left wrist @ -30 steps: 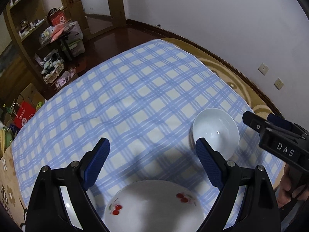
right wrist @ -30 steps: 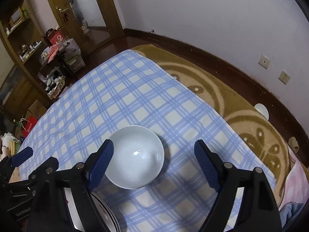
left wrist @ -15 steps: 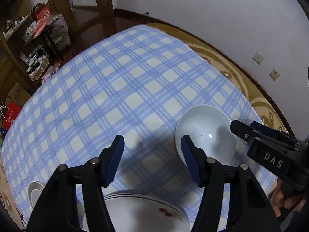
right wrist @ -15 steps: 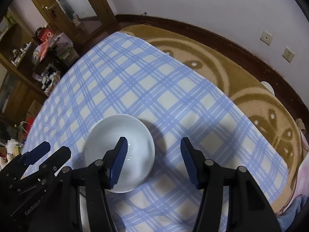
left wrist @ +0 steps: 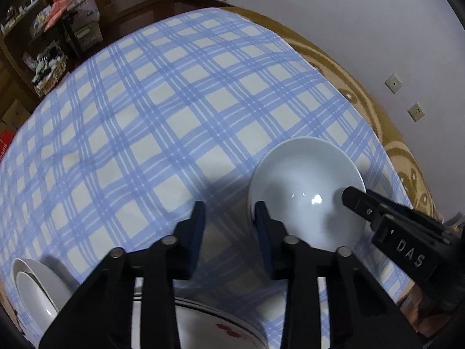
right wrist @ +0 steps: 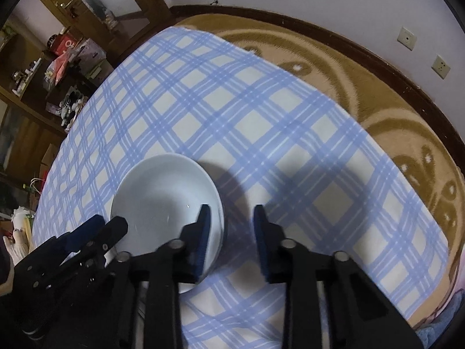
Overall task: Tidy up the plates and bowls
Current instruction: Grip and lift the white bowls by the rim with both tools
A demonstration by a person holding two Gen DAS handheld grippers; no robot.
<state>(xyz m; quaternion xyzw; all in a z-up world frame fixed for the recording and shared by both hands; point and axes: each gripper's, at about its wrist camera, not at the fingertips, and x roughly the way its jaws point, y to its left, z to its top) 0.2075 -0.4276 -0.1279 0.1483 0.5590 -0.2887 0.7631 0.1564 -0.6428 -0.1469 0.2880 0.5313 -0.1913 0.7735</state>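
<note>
A plain white bowl stands on the blue checked tablecloth. My left gripper hangs over the bowl's left rim, its right finger at the rim's edge. The jaws are closing and I see no pad pressing on the bowl. My right gripper straddles the bowl's right rim, one finger inside and the other outside over the cloth. Its jaws are closing too, with a gap left around the rim. Each gripper shows in the other's view: the right gripper, the left gripper.
A stack of plates, the top plate bearing a red cherry print, lies under my left gripper. Small white bowls sit at the lower left. A brown patterned rug and the wall lie beyond the cloth; shelves stand far left.
Both grippers have come down towards the white bowl and tipped further downward. Their jaws have narrowed from wide apart to a small gap at opposite rims.
</note>
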